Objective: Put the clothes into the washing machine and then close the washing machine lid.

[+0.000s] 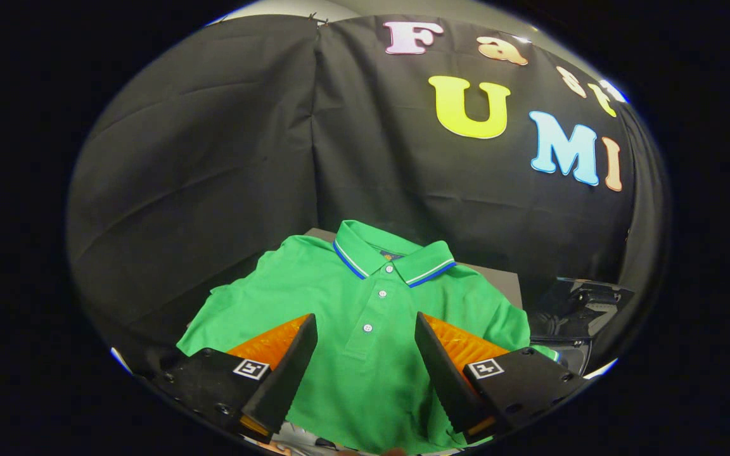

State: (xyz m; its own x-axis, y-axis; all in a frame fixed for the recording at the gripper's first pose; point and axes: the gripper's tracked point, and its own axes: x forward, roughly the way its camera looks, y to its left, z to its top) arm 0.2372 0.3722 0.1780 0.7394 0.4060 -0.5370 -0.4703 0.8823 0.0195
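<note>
In the gripper view, a bright green short-sleeved polo shirt [365,316] of knit fabric lies spread flat, front up, on a grey table [498,278], of which only the far edge and far right corner show bare behind the shirt's shoulders. The shirt's collar [393,256], trimmed with a blue and white stripe, points toward the far edge, and a buttoned placket [374,310] with three pale buttons runs down the middle toward the near edge. One sleeve reaches toward the table's left side.

The gripper [365,342] hangs over the shirt's lower front with its two fingers [292,364] spread wide apart, holding nothing; the placket lies in the gap between them. Whether the fingertips touch the cloth cannot be told.

Beyond the right finger, off the table's right edge, sits a dark object with a clear raised panel [583,304]; what it is cannot be made out.
</note>
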